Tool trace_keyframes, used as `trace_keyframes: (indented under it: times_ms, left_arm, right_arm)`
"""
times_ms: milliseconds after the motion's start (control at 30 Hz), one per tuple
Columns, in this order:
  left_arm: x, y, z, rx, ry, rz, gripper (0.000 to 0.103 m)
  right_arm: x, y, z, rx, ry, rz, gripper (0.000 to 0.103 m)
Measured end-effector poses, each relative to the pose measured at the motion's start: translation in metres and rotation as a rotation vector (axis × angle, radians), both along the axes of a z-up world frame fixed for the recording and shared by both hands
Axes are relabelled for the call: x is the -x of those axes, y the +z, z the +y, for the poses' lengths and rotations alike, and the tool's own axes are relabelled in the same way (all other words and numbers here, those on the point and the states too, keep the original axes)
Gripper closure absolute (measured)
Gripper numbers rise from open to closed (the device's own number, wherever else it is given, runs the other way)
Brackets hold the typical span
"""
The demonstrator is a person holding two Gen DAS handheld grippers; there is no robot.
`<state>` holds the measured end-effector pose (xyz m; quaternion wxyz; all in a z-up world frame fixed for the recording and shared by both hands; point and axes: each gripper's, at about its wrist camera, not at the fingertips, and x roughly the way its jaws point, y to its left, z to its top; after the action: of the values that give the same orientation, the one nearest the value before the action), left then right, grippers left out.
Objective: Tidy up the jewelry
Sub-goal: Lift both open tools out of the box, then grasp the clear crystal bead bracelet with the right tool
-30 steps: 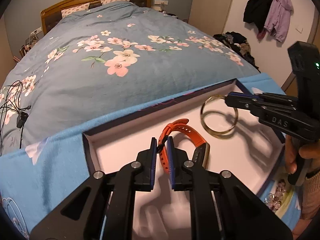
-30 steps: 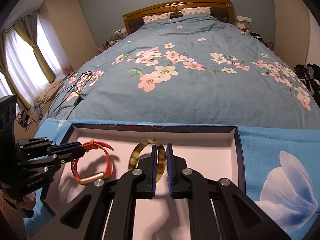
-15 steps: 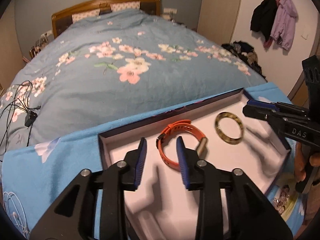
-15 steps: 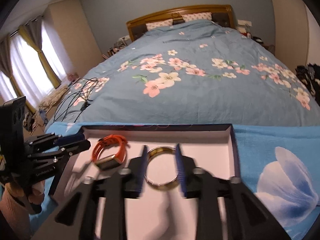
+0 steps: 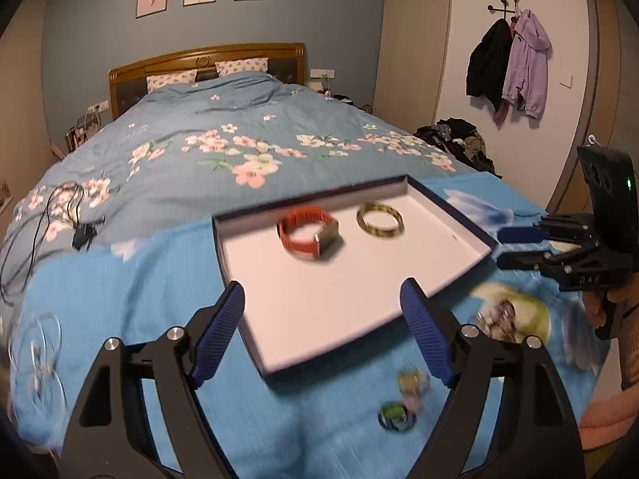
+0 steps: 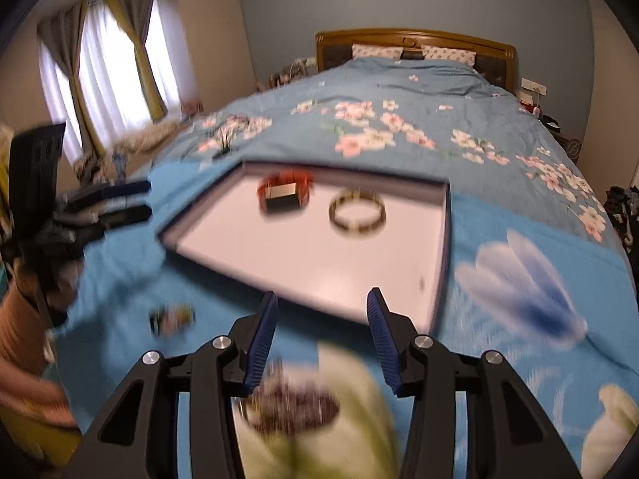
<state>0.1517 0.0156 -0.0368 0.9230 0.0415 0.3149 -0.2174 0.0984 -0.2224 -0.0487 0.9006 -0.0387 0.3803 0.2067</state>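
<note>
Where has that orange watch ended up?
The orange watch lies inside the shallow white tray on the bed, toward its far edge. In the left wrist view the gold bangle sits just to its right, apart from it.

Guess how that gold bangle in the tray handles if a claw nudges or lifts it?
The gold bangle looks like a rigid closed hoop, so probably stiff, not floppy. It lies flat on the smooth white tray floor, so a nudge likely slides it. Stood on edge, it would probably roll. Its glossy surface may slip between pads.
</note>
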Motion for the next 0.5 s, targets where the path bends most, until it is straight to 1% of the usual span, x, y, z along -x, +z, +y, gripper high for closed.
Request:
trace_keyframes:
  times_ms: [133, 233, 300, 400, 433, 500]
  left_arm:
    - [0.023, -0.014, -0.002, 0.006, -0.005, 0.027, 0.02]
    - [0.034, -0.023, -0.005, 0.018, -0.009, 0.055, 0.02]
    - [0.04, -0.027, -0.008, 0.028, -0.018, 0.072, 0.02]
    - [0.046, -0.031, -0.013, 0.011, -0.021, 0.068, 0.02]
    - [0.048, -0.031, -0.015, 0.011, -0.026, 0.067, 0.02]
    - [0.053, -0.033, -0.017, 0.016, -0.036, 0.071, 0.019]
  right_arm:
    - [0.026, -0.017, -0.002, 0.052, 0.016, 0.039, 0.066]
    - [0.037, -0.024, 0.0, 0.052, 0.043, 0.056, 0.066]
    - [0.043, -0.027, 0.007, 0.073, 0.059, 0.043, 0.066]
    - [0.048, -0.028, 0.019, 0.075, 0.104, 0.026, 0.067]
    - [0.047, -0.028, 0.022, 0.078, 0.116, 0.023, 0.069]
    - [0.045, -0.03, 0.026, 0.084, 0.123, 0.021, 0.078]
